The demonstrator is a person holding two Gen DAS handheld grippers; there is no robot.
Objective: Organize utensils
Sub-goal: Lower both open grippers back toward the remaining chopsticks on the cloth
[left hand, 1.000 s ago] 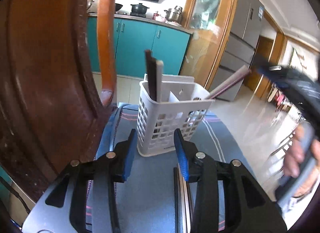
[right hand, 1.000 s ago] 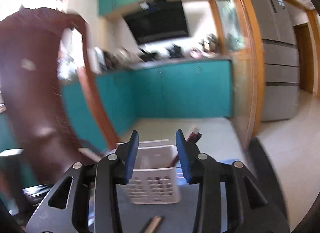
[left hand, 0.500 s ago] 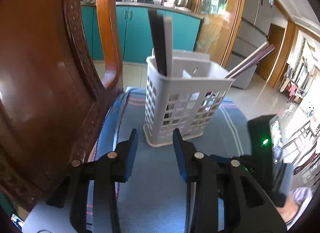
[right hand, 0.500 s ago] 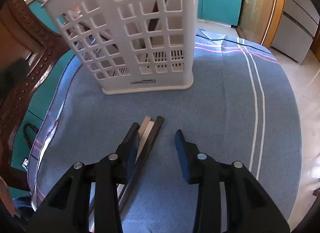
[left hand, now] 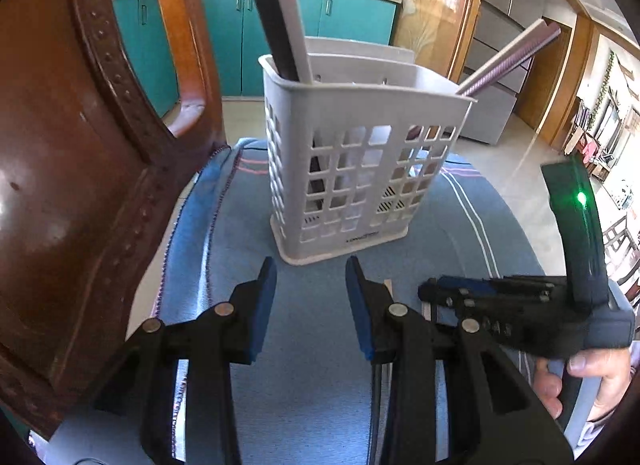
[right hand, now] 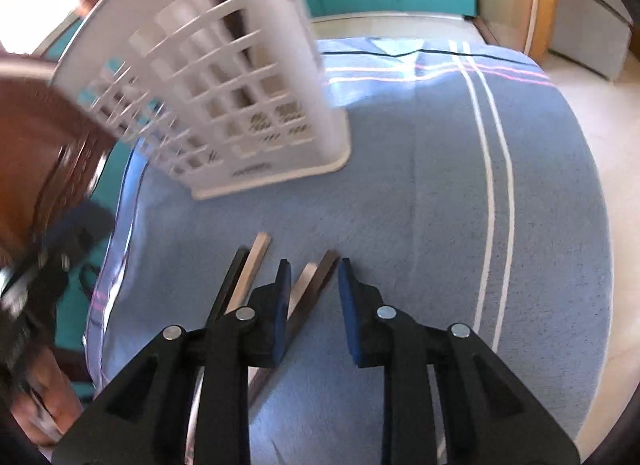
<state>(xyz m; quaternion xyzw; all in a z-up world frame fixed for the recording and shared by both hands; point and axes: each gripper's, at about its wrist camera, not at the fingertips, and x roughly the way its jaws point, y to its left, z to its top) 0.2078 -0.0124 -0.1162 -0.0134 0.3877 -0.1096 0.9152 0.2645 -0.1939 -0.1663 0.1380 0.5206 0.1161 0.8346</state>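
A white perforated utensil holder [left hand: 352, 169] stands on a blue cloth [left hand: 304, 385]; a dark and a pale stick [left hand: 280, 13] lean in its left side and a purple pair [left hand: 512, 57] in its right. My left gripper [left hand: 312, 289] is open and empty just in front of the holder. In the right wrist view the holder [right hand: 224, 77] is at upper left. Two pairs of flat sticks lie on the cloth: one pair [right hand: 248, 273] to the left, one pair [right hand: 314, 285] between the fingers of my right gripper [right hand: 312, 285], which is open just above them.
A dark wooden chair [left hand: 80, 153] rises close on the left. The cloth's striped right part [right hand: 492, 185] drops to a tiled floor. My right gripper body [left hand: 520, 313] shows low at the right of the left wrist view. Teal kitchen cabinets [left hand: 240, 33] stand behind.
My right gripper has dropped from looking over the holder to low over the sticks on the cloth, now straddling one pair. My left gripper has moved closer to the holder.
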